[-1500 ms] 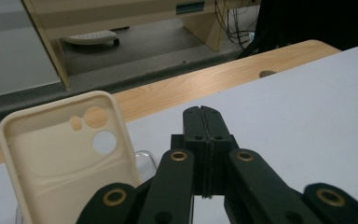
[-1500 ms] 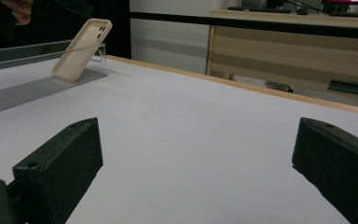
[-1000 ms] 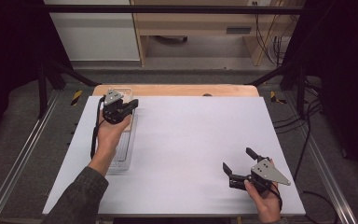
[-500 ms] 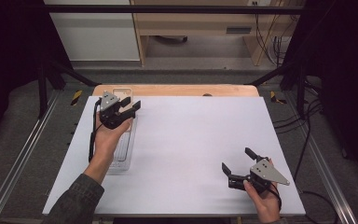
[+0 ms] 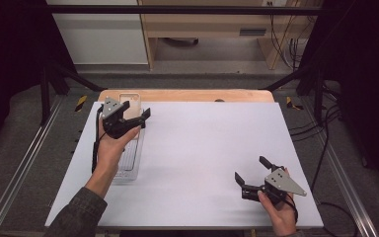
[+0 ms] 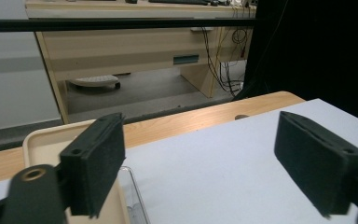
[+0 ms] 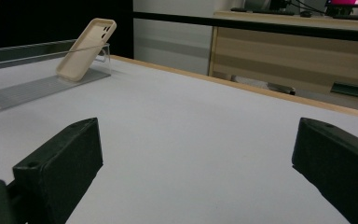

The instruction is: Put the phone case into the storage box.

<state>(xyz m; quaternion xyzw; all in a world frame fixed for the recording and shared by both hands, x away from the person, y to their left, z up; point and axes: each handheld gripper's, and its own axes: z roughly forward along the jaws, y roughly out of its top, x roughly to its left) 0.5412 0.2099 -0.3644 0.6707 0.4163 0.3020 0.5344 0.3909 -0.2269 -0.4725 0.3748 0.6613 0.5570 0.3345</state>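
Note:
A beige phone case [image 5: 131, 100] leans upright at the far end of a clear plastic stand [image 5: 130, 160] on the left of the white table [image 5: 202, 143]. My left gripper [image 5: 136, 109] hovers open just in front of the case, nothing between its jaws. In the left gripper view the case [image 6: 39, 140] sits behind the left pad [image 6: 95, 163] of that gripper [image 6: 209, 161]. My right gripper [image 5: 251, 170] rests open low over the table's near right part, holding nothing. The right gripper view has the case [image 7: 86, 49] far off to the left of the open gripper [image 7: 196, 168].
A strip of bare wood [image 5: 187, 95] runs along the table's far edge. Beyond it stand a wooden desk [image 5: 212, 24] and hanging cables [image 5: 281, 34]. Metal rails [image 5: 19, 168] flank the table on both sides.
My left gripper has shifted slightly left and toward the person, uncovering the beige case in the high view. The right gripper has not moved.

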